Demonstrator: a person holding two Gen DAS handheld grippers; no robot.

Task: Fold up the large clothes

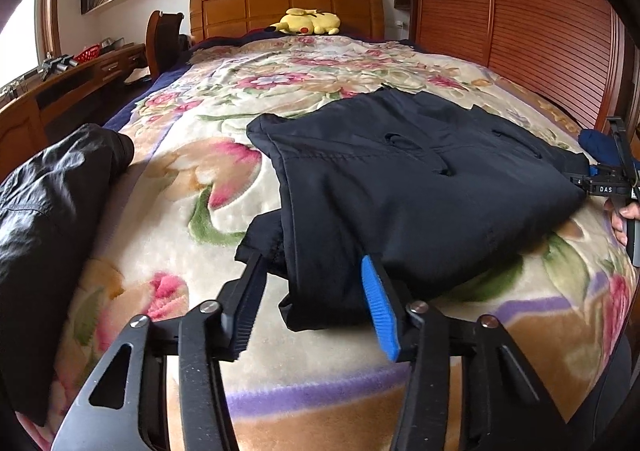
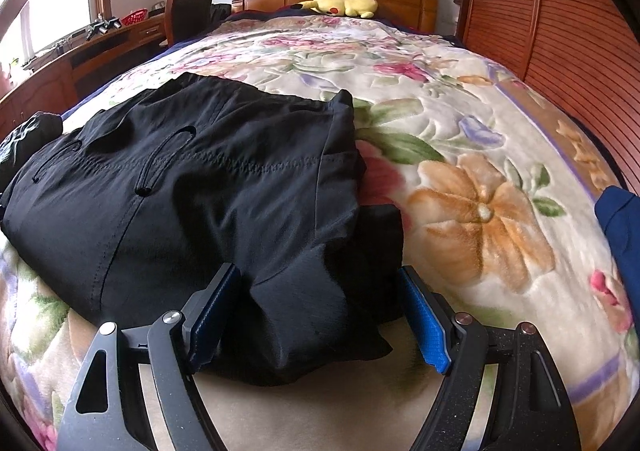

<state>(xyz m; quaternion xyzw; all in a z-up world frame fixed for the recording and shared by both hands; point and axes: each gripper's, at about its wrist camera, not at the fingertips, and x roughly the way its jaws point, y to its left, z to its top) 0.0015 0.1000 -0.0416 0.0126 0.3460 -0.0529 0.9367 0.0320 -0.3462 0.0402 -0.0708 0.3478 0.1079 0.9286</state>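
One folded dark jacket [image 1: 404, 187] is laid on the floral bed [image 1: 192, 179], its long axis running across the bed. Its near edge is straddled by the left claw [image 1: 316, 283] and the right claw [image 2: 316, 291], both spread apart. The underside is hidden. A second black garment [image 1: 48, 211] is cut off at the left.

jacket [image 1: 400, 187] on blanket [image 1: 208, 187], near edge | second garment [image 1: 52, 211] left | plush toy [image 1: 308, 22] behind, by headboard [image 1: 280, 3]
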